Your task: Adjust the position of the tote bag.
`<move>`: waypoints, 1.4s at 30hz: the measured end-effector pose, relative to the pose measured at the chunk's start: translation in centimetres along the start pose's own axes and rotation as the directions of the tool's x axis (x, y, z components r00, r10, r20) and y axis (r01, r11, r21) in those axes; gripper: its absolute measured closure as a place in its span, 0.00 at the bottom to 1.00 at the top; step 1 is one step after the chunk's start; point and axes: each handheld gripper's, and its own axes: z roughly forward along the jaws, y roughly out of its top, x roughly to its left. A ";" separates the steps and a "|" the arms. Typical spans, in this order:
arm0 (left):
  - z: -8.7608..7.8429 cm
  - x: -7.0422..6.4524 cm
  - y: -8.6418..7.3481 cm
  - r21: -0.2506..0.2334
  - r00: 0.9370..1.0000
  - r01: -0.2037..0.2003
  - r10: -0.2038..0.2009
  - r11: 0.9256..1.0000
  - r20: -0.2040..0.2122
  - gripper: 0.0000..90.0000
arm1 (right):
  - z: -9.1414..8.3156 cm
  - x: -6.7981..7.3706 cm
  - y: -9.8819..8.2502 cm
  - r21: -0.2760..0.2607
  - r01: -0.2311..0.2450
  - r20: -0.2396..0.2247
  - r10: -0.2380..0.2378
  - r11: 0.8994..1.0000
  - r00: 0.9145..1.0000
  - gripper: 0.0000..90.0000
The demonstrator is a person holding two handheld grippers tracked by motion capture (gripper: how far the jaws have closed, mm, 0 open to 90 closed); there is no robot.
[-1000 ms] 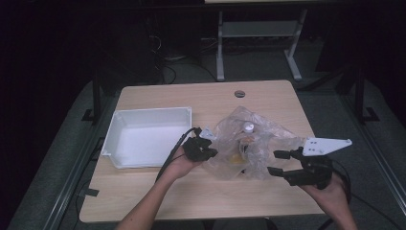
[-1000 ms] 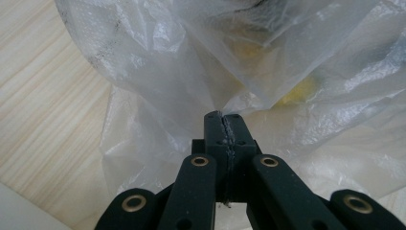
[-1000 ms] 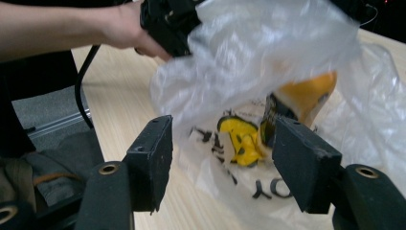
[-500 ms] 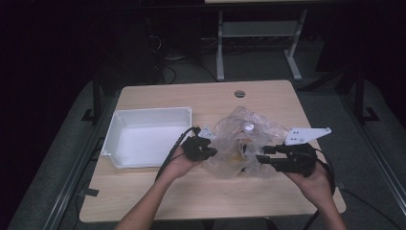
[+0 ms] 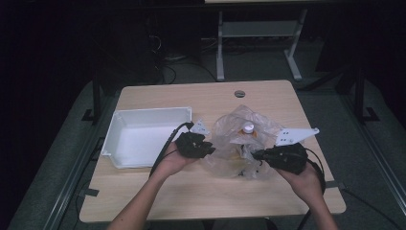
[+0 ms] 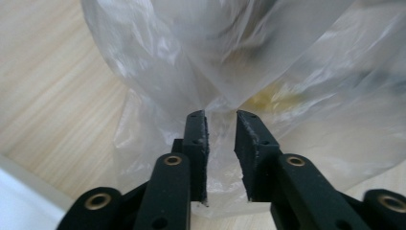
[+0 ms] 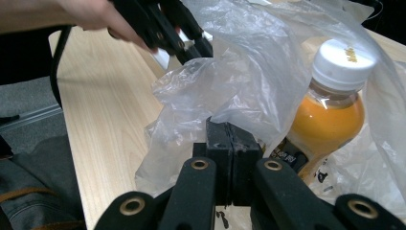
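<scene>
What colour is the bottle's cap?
White, clearest in the right gripper view: the bottle cap.

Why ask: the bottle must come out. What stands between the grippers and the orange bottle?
The clear plastic bag wraps the orange bottle; the right gripper pinches its film, and the left gripper faces film too.

one clear plastic bag (image 5: 239,143) lies at the table's centre. one bottle (image 5: 247,130) of orange drink with a white cap stands inside it. one white tray (image 5: 143,136) sits at 9 o'clock from the bag. two grippers are at the bag: the left gripper (image 5: 208,147) at its 9 o'clock, the right gripper (image 5: 256,155) at its 4 o'clock. one table (image 5: 201,191) bears them all.
</scene>
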 end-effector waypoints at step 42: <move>-1.6 -3.1 6.3 -0.030 0.992 -0.128 0.128 0.991 0.006 0.84 | 1.2 0.1 0.0 0.003 0.022 -0.014 -0.022 1.000 1.000 0.99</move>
